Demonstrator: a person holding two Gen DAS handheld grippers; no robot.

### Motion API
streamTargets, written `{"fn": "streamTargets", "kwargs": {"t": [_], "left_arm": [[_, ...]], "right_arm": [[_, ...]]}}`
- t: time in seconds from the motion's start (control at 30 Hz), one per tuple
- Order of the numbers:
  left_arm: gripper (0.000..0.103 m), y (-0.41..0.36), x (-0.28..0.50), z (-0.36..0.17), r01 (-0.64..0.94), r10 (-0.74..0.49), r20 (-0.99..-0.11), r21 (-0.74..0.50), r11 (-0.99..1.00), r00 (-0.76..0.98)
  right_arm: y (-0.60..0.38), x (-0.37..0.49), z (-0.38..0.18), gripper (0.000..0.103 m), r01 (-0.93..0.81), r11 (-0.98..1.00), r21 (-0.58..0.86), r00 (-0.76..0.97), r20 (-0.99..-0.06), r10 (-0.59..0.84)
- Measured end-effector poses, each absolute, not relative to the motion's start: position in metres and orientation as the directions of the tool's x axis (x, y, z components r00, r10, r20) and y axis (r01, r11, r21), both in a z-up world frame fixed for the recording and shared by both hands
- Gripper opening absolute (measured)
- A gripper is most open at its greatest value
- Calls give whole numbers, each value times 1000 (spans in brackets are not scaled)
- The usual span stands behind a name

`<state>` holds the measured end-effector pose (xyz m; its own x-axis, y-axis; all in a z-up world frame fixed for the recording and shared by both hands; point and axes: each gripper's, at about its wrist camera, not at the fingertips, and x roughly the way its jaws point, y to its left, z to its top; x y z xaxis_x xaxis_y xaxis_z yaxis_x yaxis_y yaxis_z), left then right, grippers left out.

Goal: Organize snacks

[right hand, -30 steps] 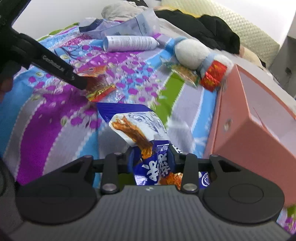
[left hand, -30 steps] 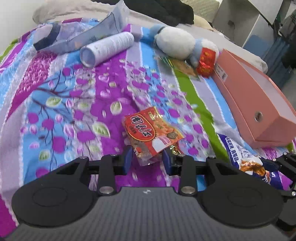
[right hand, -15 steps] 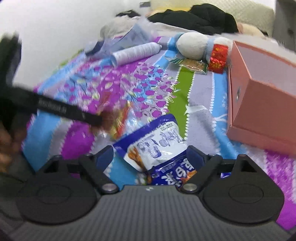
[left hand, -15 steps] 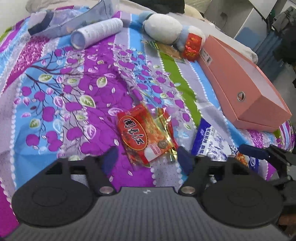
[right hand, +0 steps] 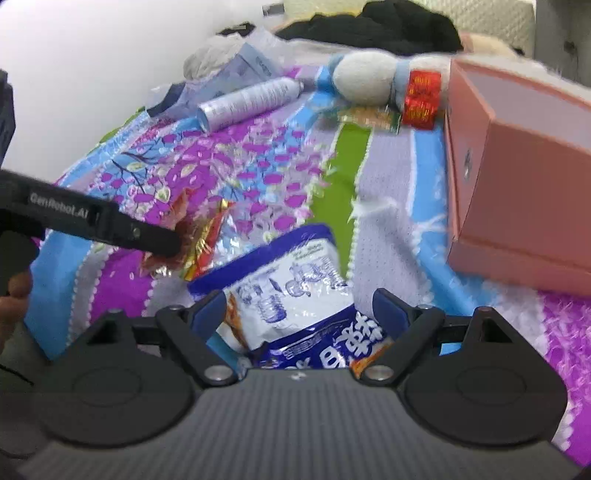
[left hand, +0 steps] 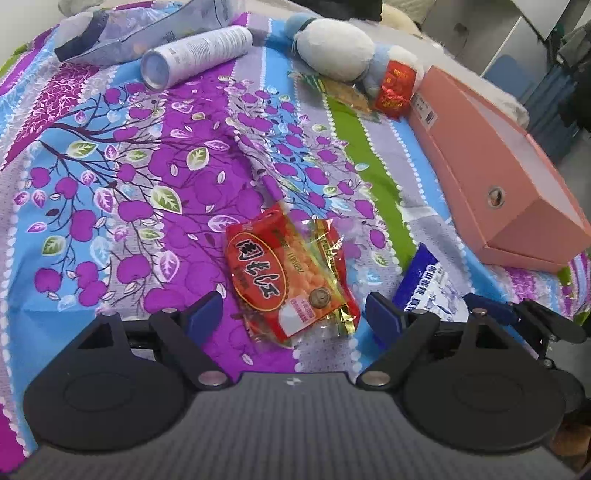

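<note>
A red snack packet (left hand: 284, 280) lies flat on the flowered bedspread (left hand: 129, 192), between the fingers of my left gripper (left hand: 291, 310). Its jaws are opening and the pads stand clear of the packet on both sides. A blue-and-white snack bag (right hand: 291, 280) lies on the bed between the fingers of my right gripper (right hand: 299, 302), which is open and does not press on it. In the left wrist view the same bag (left hand: 432, 288) shows at the right. In the right wrist view one left finger (right hand: 110, 221) reaches over the red packet (right hand: 207, 236).
A pink box (left hand: 498, 177) lies at the right edge of the bed. At the far end lie a white plush toy (left hand: 340, 48), a small red packet (left hand: 395, 88), a flat greenish packet (left hand: 347, 96), a white tube (left hand: 195, 55) and a plastic bag (left hand: 147, 26).
Both grippers have let go: the left opened off the red packet and the right off the blue-and-white bag. Both snacks now lie on the bedspread.
</note>
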<state>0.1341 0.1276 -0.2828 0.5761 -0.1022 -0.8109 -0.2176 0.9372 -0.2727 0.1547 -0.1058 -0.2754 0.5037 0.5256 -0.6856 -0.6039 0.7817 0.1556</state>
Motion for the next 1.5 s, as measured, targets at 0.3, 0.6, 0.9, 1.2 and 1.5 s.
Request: {"fn": "streamTargets", "kwargs": {"t": [0.3,0.6,0.9,1.2,1.5], "left_arm": [[91,109,153,-289,-230,-35,-845,-185,955,534],[91,106,161,-292,-246,-6,-857,-155,957,515],[94,102,167,-296,-244,20,-863,-120,962,504],[90,95,169,-301,-240,62,-857,-74,968,512],[58,100,161,-289,-243,44,-843,-104,964,536]], "right_arm": [[-107,157,-284,88,-597,779,191,480,-693,537],[-104,153,-285,89,-616,772,155,476,-707,522],[-103,152,-286,88,-625,768,139,477,-711,517],[-100,149,-286,80,-628,769,121,485,-712,507],[-100,150,-275,63,-589,798,127,474,-745,469]]}}
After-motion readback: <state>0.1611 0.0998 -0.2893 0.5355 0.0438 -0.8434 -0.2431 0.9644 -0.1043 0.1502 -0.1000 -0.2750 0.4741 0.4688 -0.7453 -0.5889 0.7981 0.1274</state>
